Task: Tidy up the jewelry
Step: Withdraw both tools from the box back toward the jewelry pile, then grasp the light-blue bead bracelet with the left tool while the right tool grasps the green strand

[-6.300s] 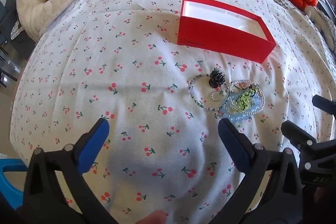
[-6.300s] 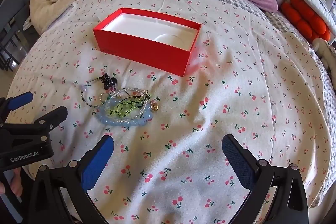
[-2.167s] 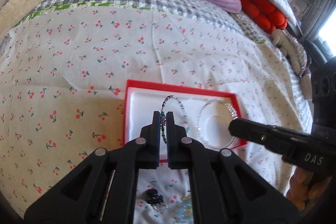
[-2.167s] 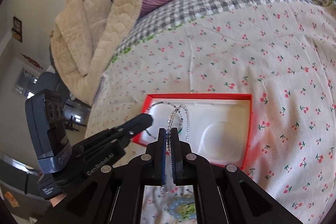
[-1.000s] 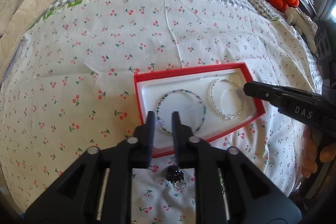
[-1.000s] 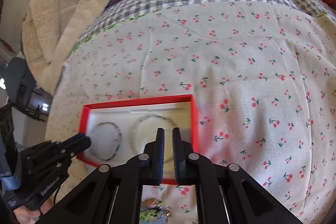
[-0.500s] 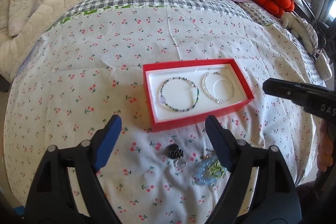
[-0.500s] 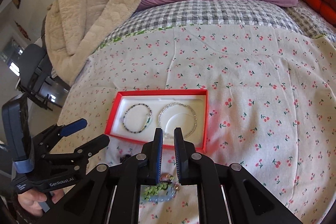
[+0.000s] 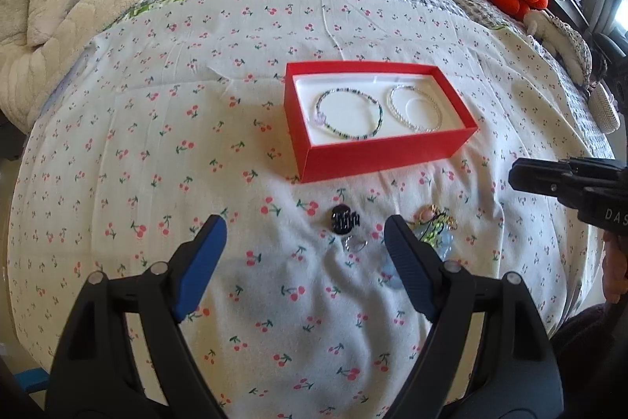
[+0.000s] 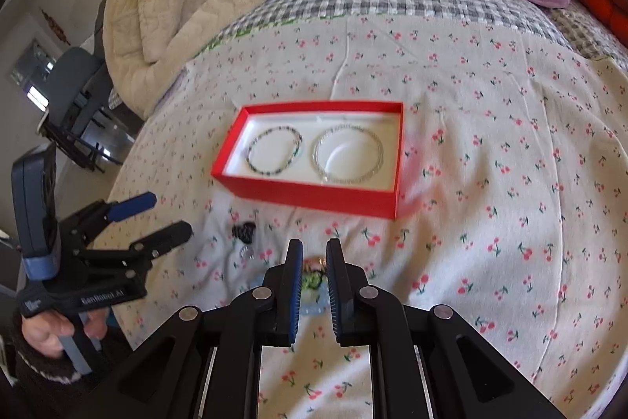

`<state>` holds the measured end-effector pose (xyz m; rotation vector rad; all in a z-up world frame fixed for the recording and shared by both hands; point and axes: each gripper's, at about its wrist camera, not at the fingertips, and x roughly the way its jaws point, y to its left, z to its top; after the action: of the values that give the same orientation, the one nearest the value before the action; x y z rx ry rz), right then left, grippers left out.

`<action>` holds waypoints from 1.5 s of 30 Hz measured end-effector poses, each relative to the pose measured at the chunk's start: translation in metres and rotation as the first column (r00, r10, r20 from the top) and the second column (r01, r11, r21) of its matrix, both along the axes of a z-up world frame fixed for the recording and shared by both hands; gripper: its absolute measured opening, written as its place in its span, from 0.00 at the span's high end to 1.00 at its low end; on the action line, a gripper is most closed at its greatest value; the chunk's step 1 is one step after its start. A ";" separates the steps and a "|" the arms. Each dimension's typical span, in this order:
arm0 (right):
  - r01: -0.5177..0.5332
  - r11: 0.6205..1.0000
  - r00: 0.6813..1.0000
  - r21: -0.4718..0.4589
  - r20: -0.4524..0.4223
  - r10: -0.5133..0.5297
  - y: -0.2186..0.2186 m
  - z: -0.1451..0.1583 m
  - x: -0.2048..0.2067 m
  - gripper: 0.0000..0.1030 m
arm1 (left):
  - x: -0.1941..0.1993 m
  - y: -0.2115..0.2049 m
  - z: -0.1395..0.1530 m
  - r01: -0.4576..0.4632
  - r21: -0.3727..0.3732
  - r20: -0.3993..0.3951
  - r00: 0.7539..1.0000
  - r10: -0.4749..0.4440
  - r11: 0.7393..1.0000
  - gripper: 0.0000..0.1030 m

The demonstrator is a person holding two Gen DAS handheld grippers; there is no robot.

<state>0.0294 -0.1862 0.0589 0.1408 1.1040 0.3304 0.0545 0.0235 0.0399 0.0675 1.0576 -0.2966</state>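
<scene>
On the cherry-print bedspread [image 9: 117,128], the left gripper [image 9: 302,250] hovers with its jaws wide apart and nothing between them. Ahead, the red box [image 9: 376,150] holds two beaded bracelets [image 9: 349,113] side by side; a black hair clip [image 9: 344,218] and loose jewelry [image 9: 433,226] lie just before it. The right gripper [image 10: 314,254] has its jaws nearly together, empty.

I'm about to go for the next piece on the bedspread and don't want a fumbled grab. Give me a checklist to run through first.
1. Red box has room: ok; the dark beaded bracelet and the clear beaded bracelet lie flat side by side.
2. Left gripper open and empty: ok.
3. Right gripper ready to grasp: not ok; nearly shut, nothing held.
4. Black hair claw free of other pieces: ok, lies alone, small ring just beside it.
5. Remaining pile untangled: cannot tell, partly hidden behind a finger.
</scene>
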 end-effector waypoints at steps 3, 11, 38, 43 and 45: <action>-0.010 1.000 1.000 0.000 -0.007 0.010 -0.003 -0.006 -0.009 0.84 | -0.006 0.002 -0.010 0.011 0.009 -0.011 1.000 -0.010 1.000 0.20; -0.031 0.999 0.999 -0.012 0.032 0.032 -0.011 -0.022 -0.033 0.27 | -0.024 -0.003 -0.034 0.090 0.051 -0.024 0.996 -0.089 0.995 0.20; -0.086 0.996 0.996 -0.025 0.029 0.087 -0.003 -0.042 -0.047 0.28 | -0.025 -0.058 -0.063 0.227 -0.095 -0.144 0.960 -0.239 0.969 0.75; -0.093 0.995 0.996 0.042 -0.010 0.093 0.002 -0.046 -0.042 0.50 | -0.028 -0.057 -0.060 0.214 -0.115 -0.149 0.962 -0.230 0.970 0.88; -0.092 0.992 0.995 0.084 -0.041 0.096 0.005 -0.049 -0.039 0.63 | -0.030 -0.053 -0.060 0.202 -0.146 -0.165 0.960 -0.225 0.969 0.88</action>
<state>-0.0099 -0.1814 0.0096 0.1703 1.1438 0.4593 0.0250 -0.0291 -0.0198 0.0402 1.2111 -0.5745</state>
